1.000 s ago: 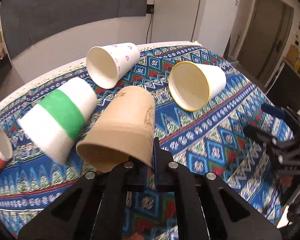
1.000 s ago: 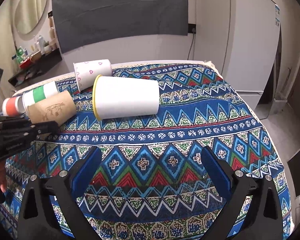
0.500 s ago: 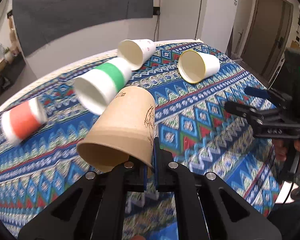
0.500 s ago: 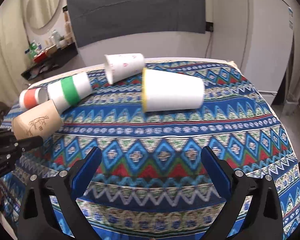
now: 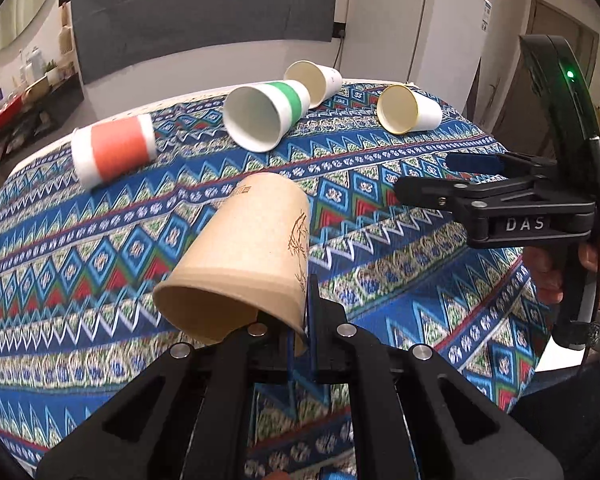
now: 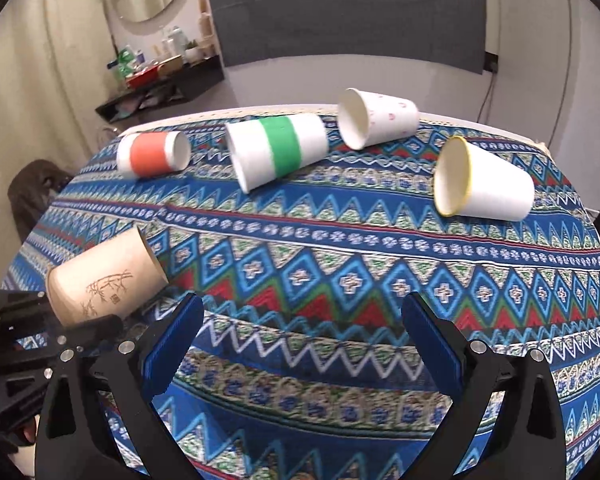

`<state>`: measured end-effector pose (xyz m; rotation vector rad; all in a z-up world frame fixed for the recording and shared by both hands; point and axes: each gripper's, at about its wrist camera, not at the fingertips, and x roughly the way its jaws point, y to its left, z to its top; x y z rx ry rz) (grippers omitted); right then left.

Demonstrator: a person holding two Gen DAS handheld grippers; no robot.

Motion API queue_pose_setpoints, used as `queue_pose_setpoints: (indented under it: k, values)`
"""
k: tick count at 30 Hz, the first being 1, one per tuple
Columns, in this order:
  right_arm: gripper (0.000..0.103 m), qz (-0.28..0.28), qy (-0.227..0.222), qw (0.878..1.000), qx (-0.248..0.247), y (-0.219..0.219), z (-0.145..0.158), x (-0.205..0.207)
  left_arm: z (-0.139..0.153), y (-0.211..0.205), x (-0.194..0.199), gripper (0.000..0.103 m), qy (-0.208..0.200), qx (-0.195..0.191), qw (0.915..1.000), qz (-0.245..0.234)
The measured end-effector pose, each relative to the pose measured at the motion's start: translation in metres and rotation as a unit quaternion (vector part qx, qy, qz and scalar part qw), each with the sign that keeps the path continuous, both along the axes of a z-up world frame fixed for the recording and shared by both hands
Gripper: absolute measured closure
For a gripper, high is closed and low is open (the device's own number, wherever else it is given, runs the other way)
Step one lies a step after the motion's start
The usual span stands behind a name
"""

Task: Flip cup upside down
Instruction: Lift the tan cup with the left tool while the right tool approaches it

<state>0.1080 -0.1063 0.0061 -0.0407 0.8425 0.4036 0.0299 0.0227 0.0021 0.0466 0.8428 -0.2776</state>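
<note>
My left gripper [image 5: 300, 334] is shut on the rim of a brown paper cup [image 5: 248, 256] and holds it tilted above the patterned tablecloth, mouth toward the camera. The same brown cup [image 6: 104, 280] shows at the left of the right wrist view, held by the left gripper [image 6: 66, 330]. My right gripper [image 6: 300, 344] is open and empty over the near part of the table; it also shows in the left wrist view [image 5: 440, 180] at the right.
Several other cups lie on their sides at the far part of the table: an orange-banded one [image 6: 152, 154], a green-banded one [image 6: 276, 150], a white one with pink marks [image 6: 374, 118] and a yellow-rimmed one [image 6: 482, 184]. The tablecloth [image 6: 340, 264] covers the table.
My left gripper has carried the brown cup up and back toward the near left of the table. The right gripper has drawn back and turned left, still open.
</note>
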Motion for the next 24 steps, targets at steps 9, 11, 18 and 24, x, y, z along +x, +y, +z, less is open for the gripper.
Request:
queue_pose_setpoints:
  k: [9,11,18,24]
  values:
    - [0.008,0.018,-0.006,1.000,0.003,0.024,0.013,-0.013,0.007,0.009,-0.024,0.059,-0.016,0.006,0.9998,-0.004]
    - [0.008,0.019,-0.004,1.000,0.004,0.027,0.015,-0.014,0.008,0.013,-0.028,0.054,-0.019,0.002,0.9998,-0.003]
    - [0.008,0.024,0.035,0.999,0.022,0.043,0.013,-0.004,0.004,0.033,-0.041,0.043,-0.011,0.004,0.9998,0.014]
    - [0.008,0.035,0.099,0.993,0.061,0.057,0.005,0.000,0.002,0.057,-0.055,0.033,-0.006,-0.006,0.9995,0.030]
